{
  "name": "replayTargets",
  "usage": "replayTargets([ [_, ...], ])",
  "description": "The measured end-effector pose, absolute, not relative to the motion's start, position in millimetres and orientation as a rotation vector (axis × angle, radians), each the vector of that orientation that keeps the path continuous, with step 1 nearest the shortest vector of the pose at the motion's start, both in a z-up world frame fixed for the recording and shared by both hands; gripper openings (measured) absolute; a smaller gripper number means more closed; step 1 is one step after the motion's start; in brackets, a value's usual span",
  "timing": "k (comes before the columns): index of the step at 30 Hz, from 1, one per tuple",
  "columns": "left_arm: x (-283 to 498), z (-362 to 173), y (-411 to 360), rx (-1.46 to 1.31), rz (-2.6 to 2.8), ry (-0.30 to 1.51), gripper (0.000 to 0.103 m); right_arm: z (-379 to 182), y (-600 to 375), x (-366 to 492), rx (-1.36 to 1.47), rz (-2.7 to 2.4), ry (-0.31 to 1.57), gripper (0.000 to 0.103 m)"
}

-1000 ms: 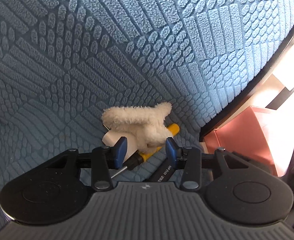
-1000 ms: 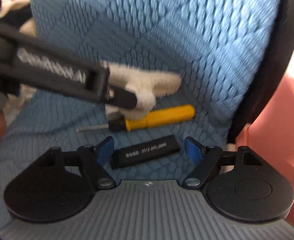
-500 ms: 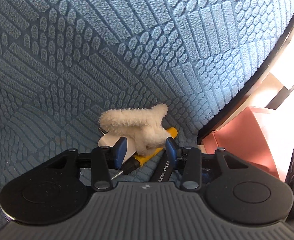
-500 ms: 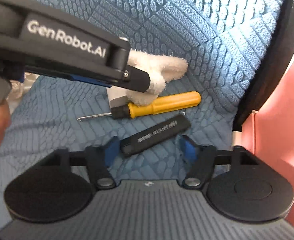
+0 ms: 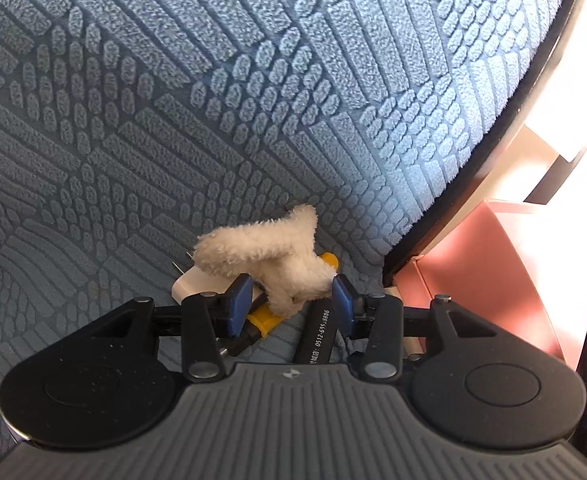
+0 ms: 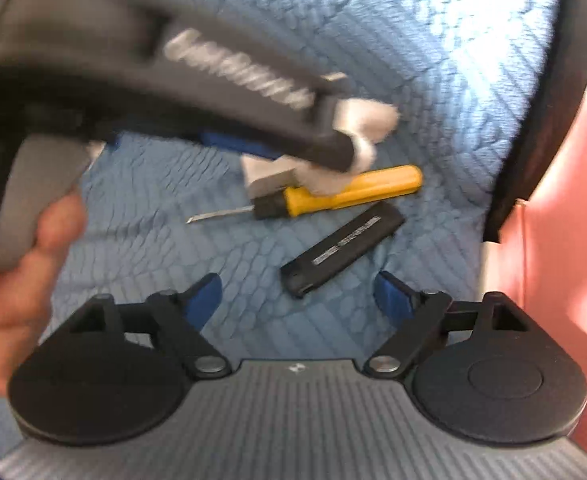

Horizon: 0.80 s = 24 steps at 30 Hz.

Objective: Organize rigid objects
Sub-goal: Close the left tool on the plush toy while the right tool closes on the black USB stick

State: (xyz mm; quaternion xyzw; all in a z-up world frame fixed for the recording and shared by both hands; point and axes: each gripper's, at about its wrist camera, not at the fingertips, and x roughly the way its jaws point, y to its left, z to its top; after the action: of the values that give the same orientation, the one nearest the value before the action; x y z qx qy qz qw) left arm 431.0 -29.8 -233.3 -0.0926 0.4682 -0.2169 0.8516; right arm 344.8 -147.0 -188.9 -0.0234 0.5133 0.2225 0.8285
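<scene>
A fluffy white toy piece [image 5: 261, 248] is pinched between the blue pads of my left gripper [image 5: 290, 294], just above the blue textured mat [image 5: 253, 80]. Under it lie a white block [image 5: 187, 286], a yellow-handled screwdriver [image 5: 263, 322] and a black bar with white print [image 5: 319, 334]. In the right wrist view the left gripper [image 6: 333, 148] comes in blurred from the left with the fluffy piece [image 6: 369, 120] at its tip. My right gripper [image 6: 297, 300] has its jaws opening, nothing between them. The black bar [image 6: 341, 248] lies slanted just ahead of them, below the screwdriver [image 6: 353, 190].
A pink box [image 5: 473, 272] stands off the mat's dark right edge and shows again as the pink box [image 6: 565, 220] in the right wrist view. A person's hand [image 6: 21, 272] grips the left gripper's handle at the left.
The left gripper has shifted right with the fluffy piece. The right jaws narrowed around the black bar, then spread again. The bar now lies more slanted and farther ahead of them.
</scene>
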Motion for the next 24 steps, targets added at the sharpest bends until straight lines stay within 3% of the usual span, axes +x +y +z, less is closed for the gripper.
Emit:
replayTargets([
  [3,432.3,-236.1,-33.0,-0.195,-0.459,0.987,0.050,-191.0,-137.2,338.8,-0.135,0.469,1.059,0.088],
  [7,431.7,-233.3,-29.6,-0.196,-0.456,0.984,0.050,-193.3,-146.0,342.0,-0.050,0.389,1.064,0.084],
  [12,432.0,-229.2,-21.3,-0.208,-0.448,0.981,0.050,-189.2,-161.2,345.3,-0.004,0.310,1.049,0.057],
  [14,431.3,-227.8,-17.4,-0.216,-0.446,0.981,0.049,-187.2,-167.1,346.3,0.008,0.283,1.052,0.036],
  [15,431.7,-228.0,-16.6,-0.216,-0.447,0.979,0.049,-182.6,-174.3,347.8,0.014,0.267,1.056,0.033],
  [19,429.0,-222.8,-17.5,-0.205,-0.469,0.969,0.026,-178.9,-184.2,345.0,0.064,0.238,1.072,0.030],
  [24,429.7,-220.4,-16.1,-0.214,-0.462,0.980,0.017,-173.5,-195.0,337.2,0.093,0.215,1.084,0.028],
])
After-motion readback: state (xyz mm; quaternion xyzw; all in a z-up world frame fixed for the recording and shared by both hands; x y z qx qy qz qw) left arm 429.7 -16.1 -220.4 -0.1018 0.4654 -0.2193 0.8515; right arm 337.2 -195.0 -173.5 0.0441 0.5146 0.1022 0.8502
